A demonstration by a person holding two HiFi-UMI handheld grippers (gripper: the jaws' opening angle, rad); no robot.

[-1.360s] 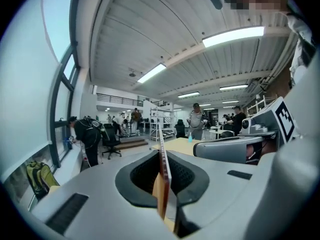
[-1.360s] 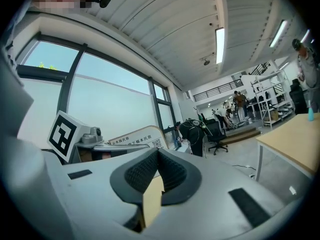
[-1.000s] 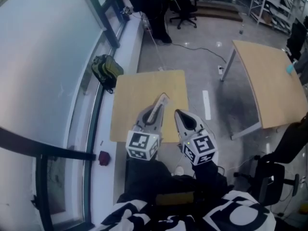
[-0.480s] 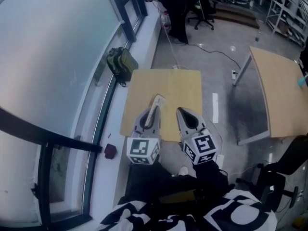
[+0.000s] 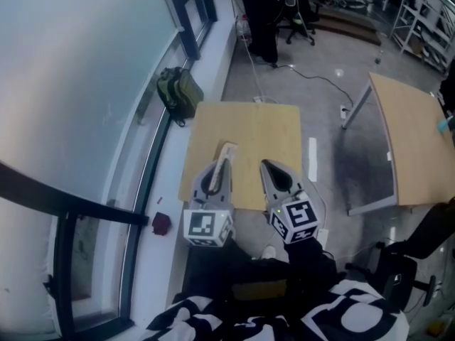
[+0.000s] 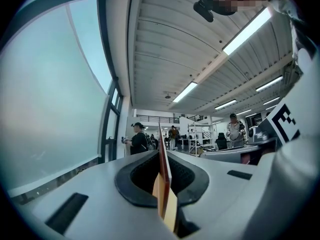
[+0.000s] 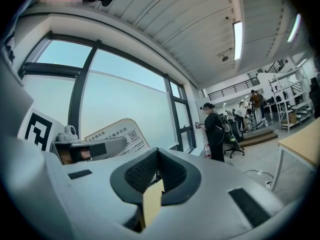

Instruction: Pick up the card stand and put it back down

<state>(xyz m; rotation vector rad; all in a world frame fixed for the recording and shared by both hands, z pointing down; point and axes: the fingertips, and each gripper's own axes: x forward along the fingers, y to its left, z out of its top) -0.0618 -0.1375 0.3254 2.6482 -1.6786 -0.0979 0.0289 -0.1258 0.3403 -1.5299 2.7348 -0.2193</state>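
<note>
Card stand: a thin, pale card stand printed with lines of text and a small square code (image 7: 112,134), held clear of the table. From the head view it sits over the near-left part of the tabletop, close to the near edge, and sticks out past the jaw tips toward the far edge.

Left gripper: the grey two-jaw left gripper (image 5: 223,165) has its jaws clamped on the card stand. The card shows edge-on between the black ribbed pads. Its foot is hidden inside the grip.

Right gripper: the matching grey right gripper (image 5: 269,169) has its jaws pressed together with nothing between them. It hovers just beside the left one, over the near edge right of the middle.

Tabletop: a square, light wooden tabletop (image 5: 249,119) with nothing on it.

Step in hand: the lift looks done and the set-down remains.

Doing it well:
- Bring the card down straight, with its foot level to the wood.
- Choose a spot well in from the near and left edges.
- Let the foot rest fully before easing the jaws apart slowly, so the pads do not drag a thin, light plate over.
- The grip is low on a flat sheet, so it may pivot if the wrist tilts.
- The free gripper could steady it.

Containers: none on the tabletop. An olive-green fabric bag (image 5: 179,94) lies on the floor beyond the far-left corner, and its contents cannot be seen.
</note>
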